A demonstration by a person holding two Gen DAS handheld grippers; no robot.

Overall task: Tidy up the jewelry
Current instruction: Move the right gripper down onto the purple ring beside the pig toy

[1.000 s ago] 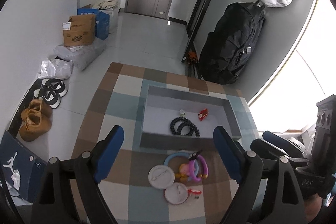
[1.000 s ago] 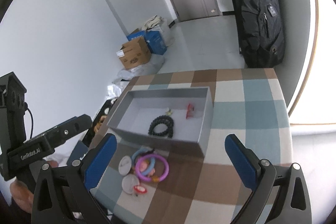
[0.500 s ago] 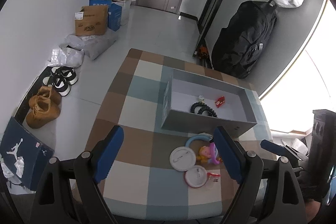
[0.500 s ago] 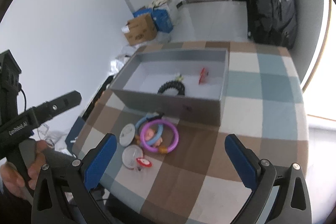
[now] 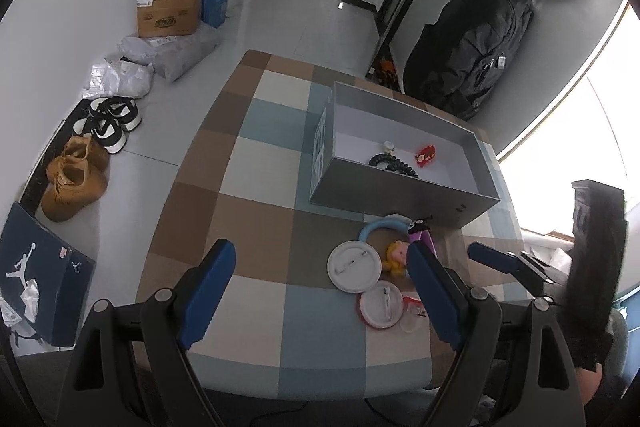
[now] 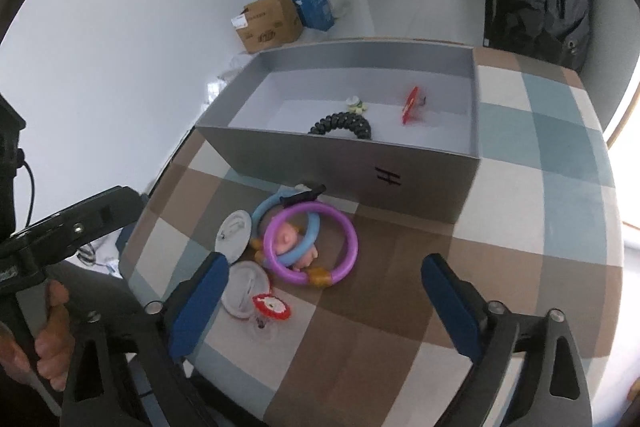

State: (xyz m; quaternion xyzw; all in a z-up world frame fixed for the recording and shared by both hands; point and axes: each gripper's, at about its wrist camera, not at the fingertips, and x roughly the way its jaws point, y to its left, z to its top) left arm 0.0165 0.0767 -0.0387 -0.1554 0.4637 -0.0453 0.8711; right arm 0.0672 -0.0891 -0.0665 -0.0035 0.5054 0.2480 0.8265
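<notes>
Left wrist view: the left hand-held gripper (image 5: 320, 291) gapes empty above the surface (image 5: 256, 163); 3 pieces lie in 1 grey box (image 5: 404, 187).

Right wrist view: the right hand-held gripper (image 6: 320, 291), jaws just narrowing yet empty, hovers over 2 rings (image 6: 316, 247) and 2 white discs (image 6: 236, 231) in front of the box.

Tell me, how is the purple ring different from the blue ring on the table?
The purple ring lies on top, closer to the camera; the blue ring sits partly under it, nearer the grey box. The purple ring shows an orange bead on its band; the blue ring shows none. Both are round plastic bangles, overlapping on the checked cloth.
</notes>
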